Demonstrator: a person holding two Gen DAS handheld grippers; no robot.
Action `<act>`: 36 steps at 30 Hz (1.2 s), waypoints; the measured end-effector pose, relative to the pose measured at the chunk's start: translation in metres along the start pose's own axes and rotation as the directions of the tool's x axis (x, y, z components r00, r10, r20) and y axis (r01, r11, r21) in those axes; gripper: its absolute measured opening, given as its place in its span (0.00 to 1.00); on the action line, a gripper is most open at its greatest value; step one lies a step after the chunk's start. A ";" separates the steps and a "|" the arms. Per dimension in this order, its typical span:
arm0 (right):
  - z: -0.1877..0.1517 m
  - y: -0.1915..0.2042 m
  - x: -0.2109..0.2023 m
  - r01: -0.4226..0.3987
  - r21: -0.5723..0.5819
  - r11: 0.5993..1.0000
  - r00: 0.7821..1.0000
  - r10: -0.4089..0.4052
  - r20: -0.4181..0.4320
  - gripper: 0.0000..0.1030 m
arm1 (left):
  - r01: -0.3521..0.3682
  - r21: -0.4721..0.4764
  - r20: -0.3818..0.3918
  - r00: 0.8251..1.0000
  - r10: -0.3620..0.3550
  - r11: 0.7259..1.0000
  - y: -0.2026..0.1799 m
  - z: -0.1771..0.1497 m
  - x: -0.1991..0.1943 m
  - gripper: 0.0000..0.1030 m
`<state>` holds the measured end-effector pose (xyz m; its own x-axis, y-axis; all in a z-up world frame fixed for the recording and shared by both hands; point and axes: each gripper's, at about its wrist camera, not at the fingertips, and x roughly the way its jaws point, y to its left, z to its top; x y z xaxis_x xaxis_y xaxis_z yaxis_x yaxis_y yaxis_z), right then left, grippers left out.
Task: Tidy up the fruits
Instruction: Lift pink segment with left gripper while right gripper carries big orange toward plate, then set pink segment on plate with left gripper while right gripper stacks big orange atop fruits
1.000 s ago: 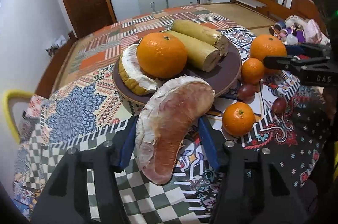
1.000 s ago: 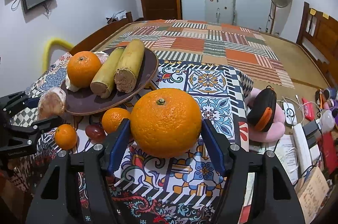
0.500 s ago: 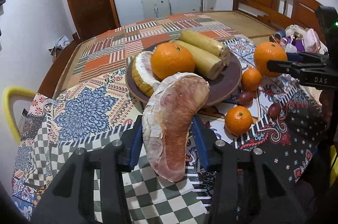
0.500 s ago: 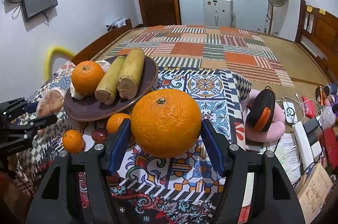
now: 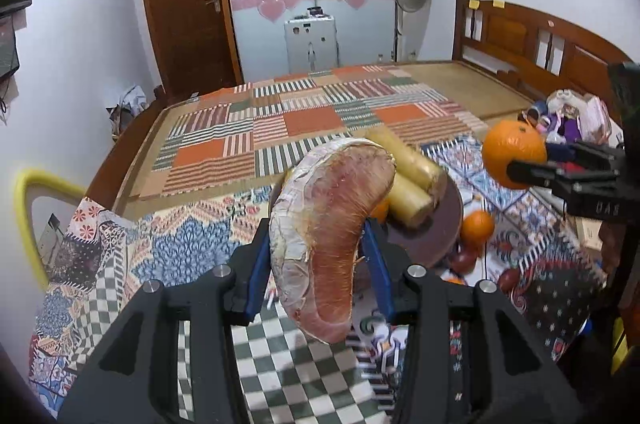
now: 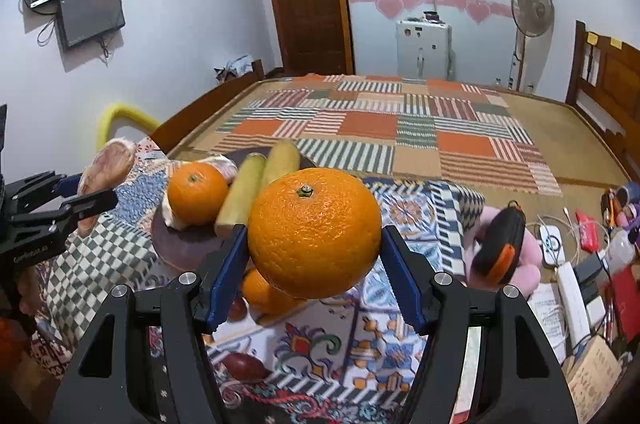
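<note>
My left gripper (image 5: 316, 264) is shut on a peeled pink pomelo segment (image 5: 328, 232) and holds it above the patterned cloth, near the brown plate (image 5: 448, 224). My right gripper (image 6: 314, 264) is shut on a large orange (image 6: 314, 232), held in the air to the right of the plate (image 6: 180, 244). The plate carries an orange (image 6: 196, 194), two yellow cane pieces (image 6: 244, 196) and a pomelo piece (image 6: 224, 166). The left gripper with its segment (image 6: 106, 164) shows at the left of the right wrist view. The right gripper's orange (image 5: 514, 152) shows in the left wrist view.
Small oranges (image 5: 476, 226) (image 6: 260, 290) and dark red fruits (image 6: 244, 366) (image 5: 464, 260) lie on the cloth beside the plate. A pink and black item (image 6: 500, 256), cables and clutter (image 6: 580, 264) sit at the right. A patchwork mat (image 6: 380, 128) and a wooden headboard (image 5: 532, 44) lie beyond.
Both grippers have risen with their fruit. The pomelo segment now covers most of the plate in the left wrist view. The large orange sits higher above the cloth.
</note>
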<state>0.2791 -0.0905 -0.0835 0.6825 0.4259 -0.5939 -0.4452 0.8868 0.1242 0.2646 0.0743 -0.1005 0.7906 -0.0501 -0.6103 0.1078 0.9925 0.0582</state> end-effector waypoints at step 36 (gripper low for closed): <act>0.044 0.026 0.067 -0.055 -0.103 0.993 0.998 0.051 -0.040 0.61 | 0.057 -0.036 -0.190 0.980 -0.063 0.998 0.024 0.054 0.119 0.43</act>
<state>0.3390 -0.0304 -0.0851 0.6350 0.4634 -0.6181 -0.5399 0.8385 0.0740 0.3934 0.0863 -0.1292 0.6535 -0.0904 -0.7515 0.1310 0.9914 -0.0053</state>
